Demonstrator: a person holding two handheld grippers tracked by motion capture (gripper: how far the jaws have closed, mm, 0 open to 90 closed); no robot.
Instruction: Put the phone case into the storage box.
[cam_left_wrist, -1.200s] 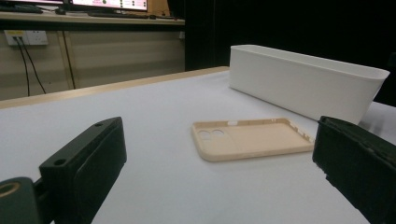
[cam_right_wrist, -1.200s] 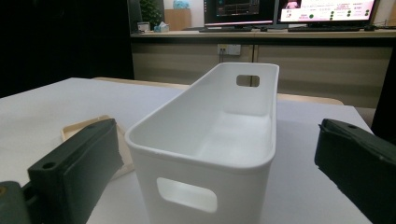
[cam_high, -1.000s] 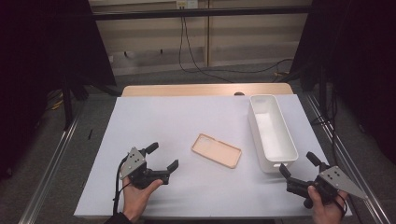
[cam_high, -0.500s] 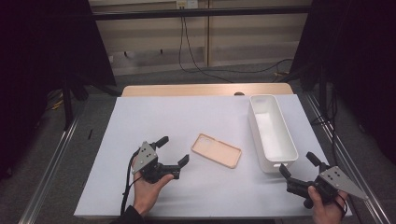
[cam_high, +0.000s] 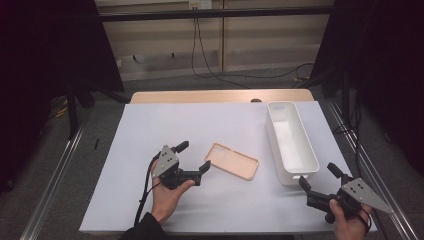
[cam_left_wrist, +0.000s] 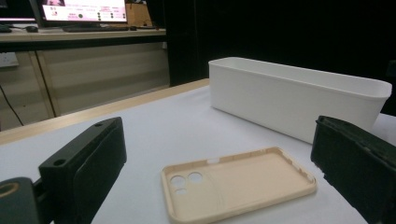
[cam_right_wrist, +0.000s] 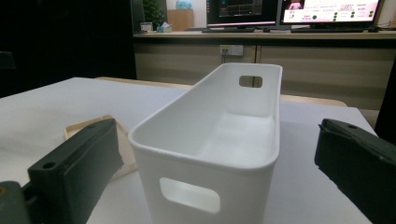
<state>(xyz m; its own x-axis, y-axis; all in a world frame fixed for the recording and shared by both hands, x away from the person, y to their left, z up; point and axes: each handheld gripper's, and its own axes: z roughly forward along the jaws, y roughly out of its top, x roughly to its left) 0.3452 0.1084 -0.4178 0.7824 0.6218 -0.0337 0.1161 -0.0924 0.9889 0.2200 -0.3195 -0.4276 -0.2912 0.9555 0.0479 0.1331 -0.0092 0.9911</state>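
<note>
Left gripper (cam_high: 193, 156): jaws spread wide, holding nothing, held low over the white table sheet (cam_high: 150, 130) at the near left. In the left gripper view the jaws frame the phone case (cam_left_wrist: 240, 179) with clear gaps on both sides, no contact.

Right gripper (cam_high: 320, 177): jaws likewise spread wide and empty, at the near right corner of the table, just short of the near end of the white bin (cam_high: 306, 150). In the right gripper view the bin's near end wall (cam_right_wrist: 187, 186) stands between the jaws, untouched.

Phone case: tan, lying flat on the sheet with its inner side up and camera cut-outs toward the left gripper. It sits near the middle of the table, just ahead of the left gripper and beside the bin's left wall, apart from it.

White bin: long, rectangular, upright, running front to back along the right side of the sheet, a handle slot in each end wall. Its interior is bare; nothing lies in it.

Beyond the sheet, a strip of wooden tabletop (cam_high: 220, 96) shows at the far edge.
</note>
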